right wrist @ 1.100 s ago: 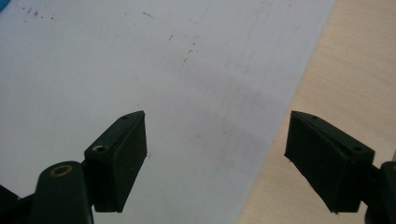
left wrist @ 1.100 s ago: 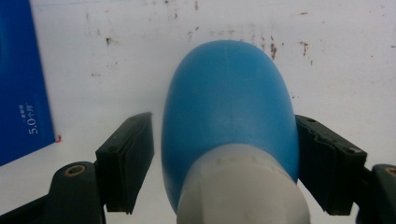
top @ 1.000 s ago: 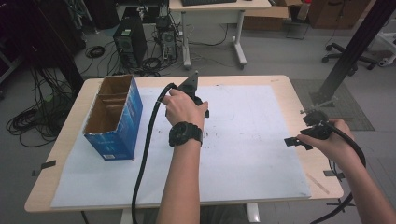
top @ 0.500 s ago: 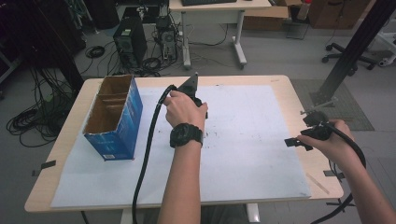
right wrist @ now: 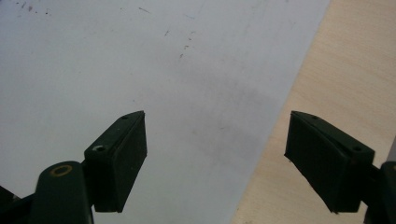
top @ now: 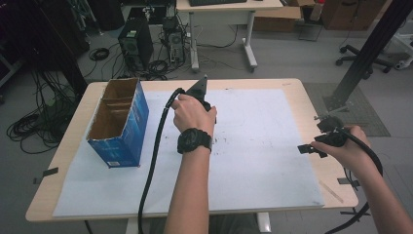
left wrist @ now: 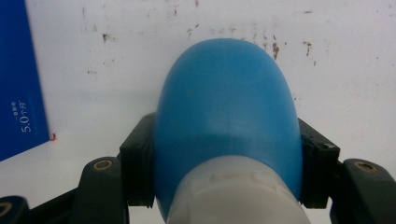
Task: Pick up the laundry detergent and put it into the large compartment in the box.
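Note:
My left gripper [left wrist: 227, 144] is shut on a blue rounded object [left wrist: 226, 93] with a white end, its pads [left wrist: 137, 158] pressing on both sides. Its jaws have just been closing on that object. The object lies on the white sheet [left wrist: 140, 46]. In the high view the left gripper [top: 207, 108] points down at the sheet near the middle back of the table, under the person's hand with a black watch. My right gripper [top: 308, 148] hovers at the sheet's right edge. Its jaws [right wrist: 215, 158] stand open with nothing between them.
A blue cardboard box [top: 119, 124], open at the top, stands on the left of the wooden table [top: 302, 92]; its blue side [left wrist: 18, 93] is close to my left gripper. A white sheet [top: 253, 146] with small dark marks covers most of the tabletop.

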`<action>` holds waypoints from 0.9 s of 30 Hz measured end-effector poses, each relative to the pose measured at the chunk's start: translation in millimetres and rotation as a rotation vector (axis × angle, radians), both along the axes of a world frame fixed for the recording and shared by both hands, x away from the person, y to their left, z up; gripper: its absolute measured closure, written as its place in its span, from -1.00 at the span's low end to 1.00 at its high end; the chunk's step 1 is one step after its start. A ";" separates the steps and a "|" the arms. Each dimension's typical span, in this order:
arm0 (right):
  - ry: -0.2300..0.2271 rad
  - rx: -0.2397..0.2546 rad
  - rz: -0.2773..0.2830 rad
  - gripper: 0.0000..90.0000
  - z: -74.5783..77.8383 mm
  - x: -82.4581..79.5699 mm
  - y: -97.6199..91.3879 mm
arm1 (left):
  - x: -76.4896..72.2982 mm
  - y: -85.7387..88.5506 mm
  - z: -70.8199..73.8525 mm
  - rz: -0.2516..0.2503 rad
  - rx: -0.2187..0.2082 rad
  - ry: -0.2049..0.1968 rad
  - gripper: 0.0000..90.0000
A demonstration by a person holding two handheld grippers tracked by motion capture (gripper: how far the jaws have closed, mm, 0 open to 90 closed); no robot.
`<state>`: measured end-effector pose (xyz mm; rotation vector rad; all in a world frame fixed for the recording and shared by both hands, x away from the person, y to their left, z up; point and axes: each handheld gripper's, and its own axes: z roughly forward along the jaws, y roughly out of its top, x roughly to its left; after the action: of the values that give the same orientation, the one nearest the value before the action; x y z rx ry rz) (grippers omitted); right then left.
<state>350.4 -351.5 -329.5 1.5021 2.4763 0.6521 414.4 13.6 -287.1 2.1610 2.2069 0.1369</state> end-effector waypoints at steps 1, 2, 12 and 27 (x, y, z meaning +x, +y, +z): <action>0.000 0.000 0.000 -0.54 0.4 0.0 0.0 | 0.2 0.2 0.1 -0.003 0.000 0.002 -0.17; -0.001 0.000 -0.001 -0.54 0.7 0.0 0.0 | 0.4 0.2 0.2 -0.005 -0.001 -0.001 -0.17; -0.002 -0.003 -0.003 -0.53 3.4 1.0 0.6 | 1.0 1.6 11.3 -0.031 -0.005 0.005 -0.17; -0.004 -0.006 -0.003 -0.53 8.1 3.8 4.2 | 1.5 10.1 39.7 -0.054 -0.029 0.001 -0.17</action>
<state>354.2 -347.3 -321.4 1.5012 2.4700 0.6459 415.9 23.7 -247.4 2.2034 2.1352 0.1004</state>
